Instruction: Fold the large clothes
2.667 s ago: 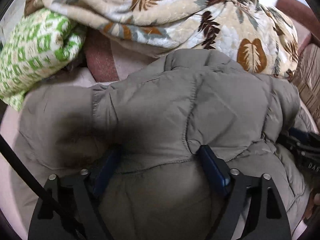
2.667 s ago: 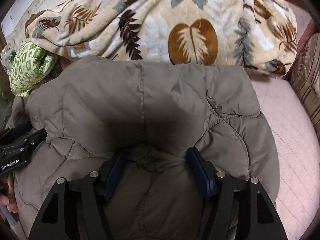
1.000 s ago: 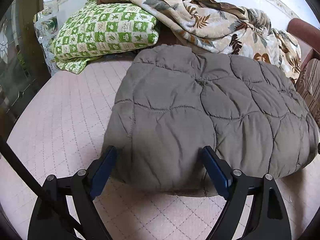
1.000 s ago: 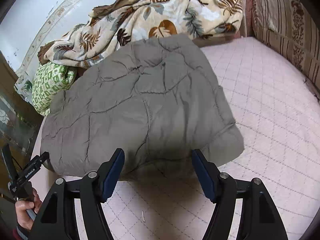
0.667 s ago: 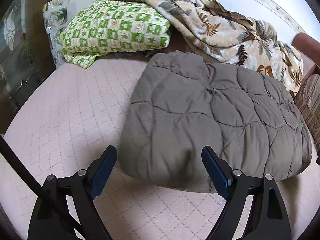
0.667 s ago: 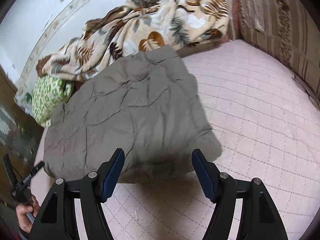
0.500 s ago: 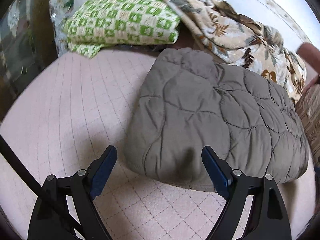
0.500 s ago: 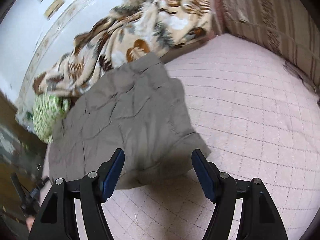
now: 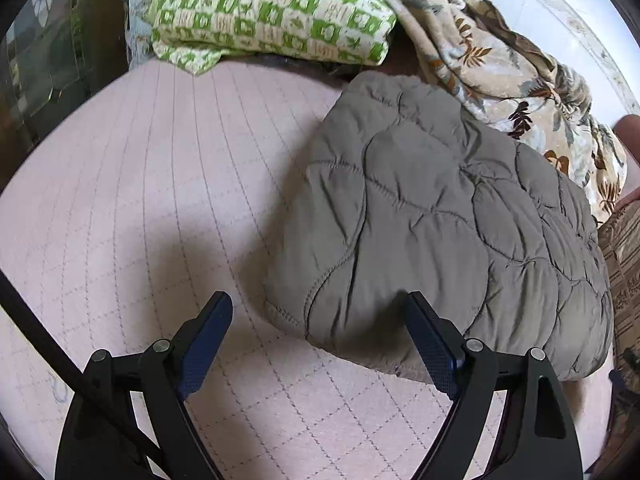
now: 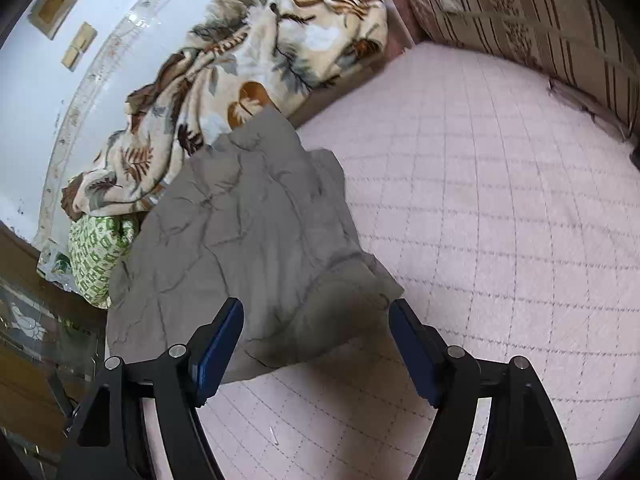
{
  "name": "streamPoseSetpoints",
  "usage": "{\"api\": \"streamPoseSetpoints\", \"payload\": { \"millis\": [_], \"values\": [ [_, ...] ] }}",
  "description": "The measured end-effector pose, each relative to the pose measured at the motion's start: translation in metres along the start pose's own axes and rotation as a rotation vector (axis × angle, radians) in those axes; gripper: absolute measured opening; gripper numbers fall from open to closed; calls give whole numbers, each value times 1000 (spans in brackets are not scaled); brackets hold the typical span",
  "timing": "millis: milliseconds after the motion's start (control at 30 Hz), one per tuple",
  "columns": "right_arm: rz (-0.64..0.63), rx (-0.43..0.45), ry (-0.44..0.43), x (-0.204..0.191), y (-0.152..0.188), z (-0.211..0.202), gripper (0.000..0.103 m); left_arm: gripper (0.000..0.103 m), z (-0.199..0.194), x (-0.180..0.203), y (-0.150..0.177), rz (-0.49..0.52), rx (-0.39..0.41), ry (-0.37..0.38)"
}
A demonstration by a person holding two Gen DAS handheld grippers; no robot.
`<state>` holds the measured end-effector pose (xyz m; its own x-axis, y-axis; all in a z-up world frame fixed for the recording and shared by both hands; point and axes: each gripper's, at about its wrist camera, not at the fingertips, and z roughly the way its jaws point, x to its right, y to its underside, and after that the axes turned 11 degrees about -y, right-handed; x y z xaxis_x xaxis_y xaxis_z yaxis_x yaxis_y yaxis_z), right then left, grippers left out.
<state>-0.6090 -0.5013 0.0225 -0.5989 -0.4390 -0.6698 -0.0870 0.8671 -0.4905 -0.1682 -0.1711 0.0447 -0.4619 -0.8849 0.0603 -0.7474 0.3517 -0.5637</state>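
Grey quilted jacket (image 9: 440, 232) lies folded on the pink mattress (image 10: 500, 220); both grippers' fingers spread, holding nothing.

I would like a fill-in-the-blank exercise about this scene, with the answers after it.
1. The folded quilted jacket is ____ in colour.
2. The left gripper and the right gripper are both ____, holding nothing.
3. The checked pillow is white and ____.
4. The blanket beyond the jacket has a ____ pattern.

Answers: grey; open; green; leaf
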Motion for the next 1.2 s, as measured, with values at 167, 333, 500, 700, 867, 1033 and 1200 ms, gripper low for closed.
{"api": "streamPoseSetpoints", "payload": {
  "millis": [167, 333, 500, 700, 867, 1033, 1200],
  "values": [
    [54, -39, 25, 15, 3, 13, 79, 87, 8, 1, 2, 6, -29, 2],
    [111, -82, 22, 25, 6, 27, 79, 87, 8, 4, 3, 27, -28, -14],
    [115, -82, 11, 24, 8, 31, 79, 87, 9, 2, 4, 19, -35, -8],
    [144, -78, 1, 27, 9, 31, 79, 87, 7, 2, 5, 18, -51, -3],
    [173, -62, 8, 31, 9, 28, 84, 87, 8, -2, 5, -6, -73, 11],
    [244, -55, -7, 41, 10, 26, 86, 87, 13, -10, 7, -54, -130, 42],
    [278, -58, -17, 46, 12, 27, 87, 87, 15, -16, 11, -105, -172, 65]
  ]
}}
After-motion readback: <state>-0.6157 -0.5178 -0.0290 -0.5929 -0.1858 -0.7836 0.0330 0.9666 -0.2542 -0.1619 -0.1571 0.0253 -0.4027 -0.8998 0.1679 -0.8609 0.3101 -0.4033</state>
